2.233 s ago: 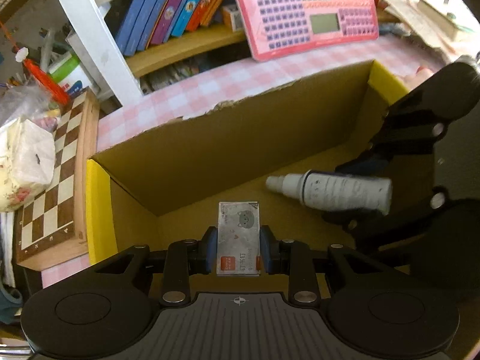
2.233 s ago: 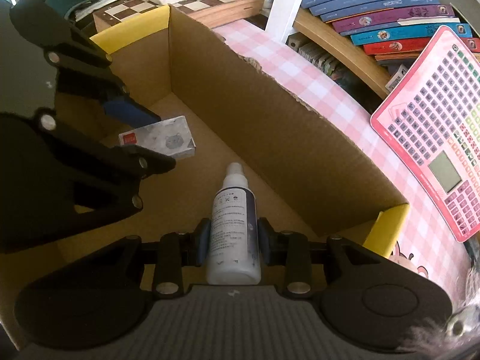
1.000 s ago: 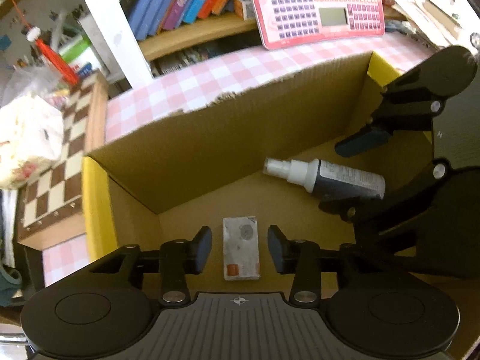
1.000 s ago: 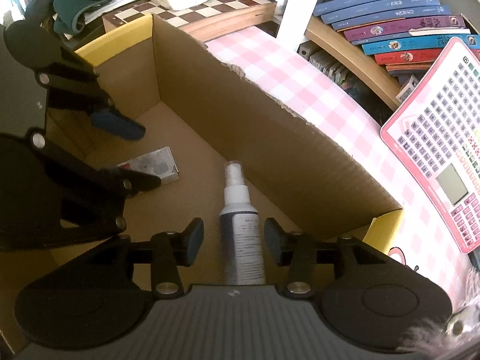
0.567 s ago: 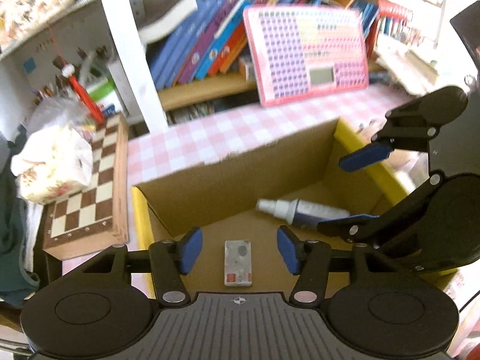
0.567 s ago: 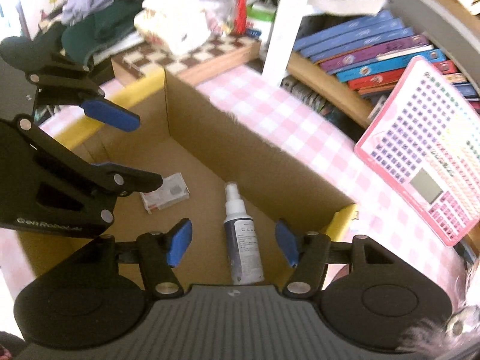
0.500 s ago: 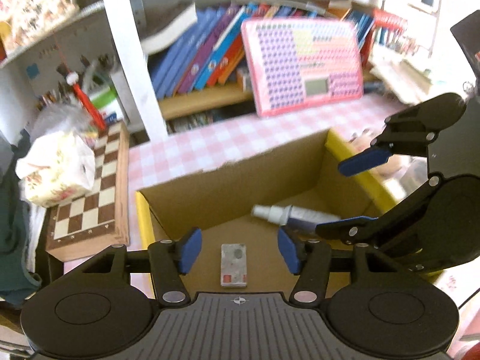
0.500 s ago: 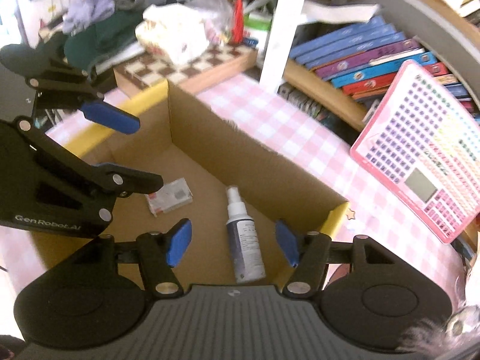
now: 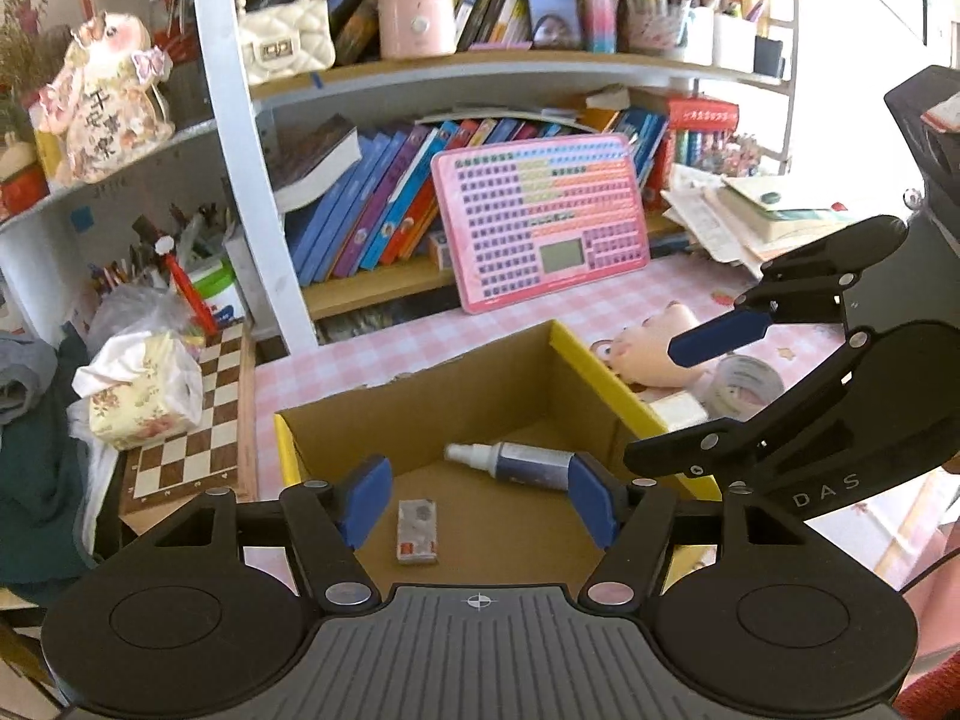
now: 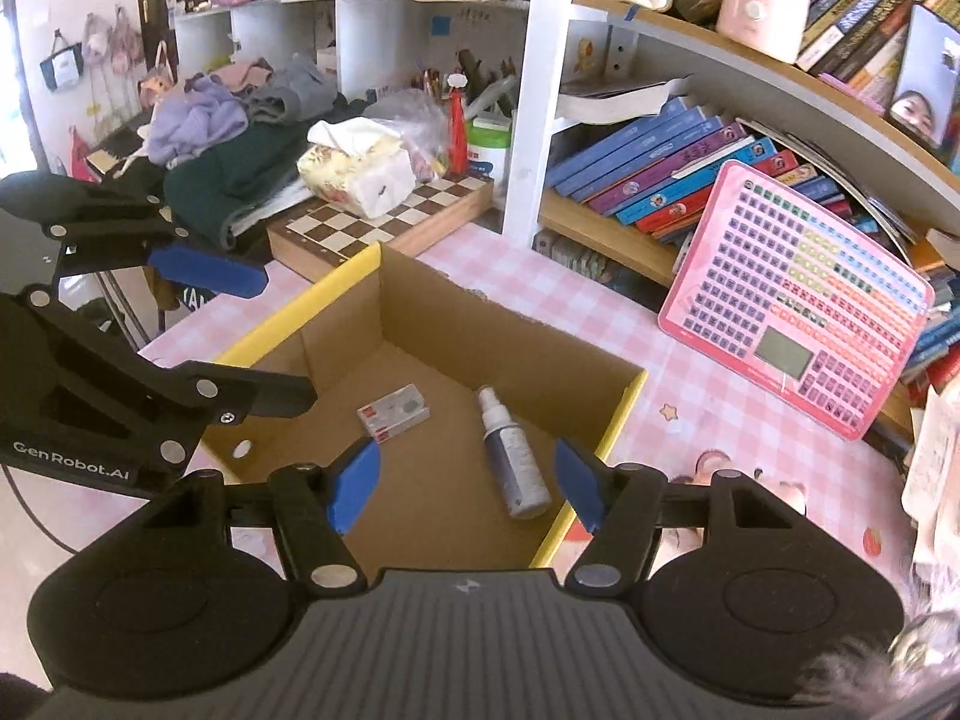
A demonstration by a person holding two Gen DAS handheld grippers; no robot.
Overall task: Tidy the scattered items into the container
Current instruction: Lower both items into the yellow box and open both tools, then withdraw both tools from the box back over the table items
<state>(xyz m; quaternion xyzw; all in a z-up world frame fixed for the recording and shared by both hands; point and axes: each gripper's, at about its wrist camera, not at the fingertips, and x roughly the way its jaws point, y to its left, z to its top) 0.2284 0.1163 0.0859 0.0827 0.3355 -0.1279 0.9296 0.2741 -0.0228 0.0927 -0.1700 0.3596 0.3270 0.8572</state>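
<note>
A cardboard box (image 9: 420, 414) sits low in the middle of the left wrist view, on the surface (image 9: 384, 354). Inside it a spray bottle (image 9: 516, 463) lies on its side toward the right, a small packet (image 9: 417, 531) flat to its lower left, the two apart. A chessboard (image 9: 192, 420) lies left of the box with a tissue pack (image 9: 141, 396) on it. A toy keyboard (image 9: 540, 222) leans against the books (image 9: 360, 210) behind.
</note>
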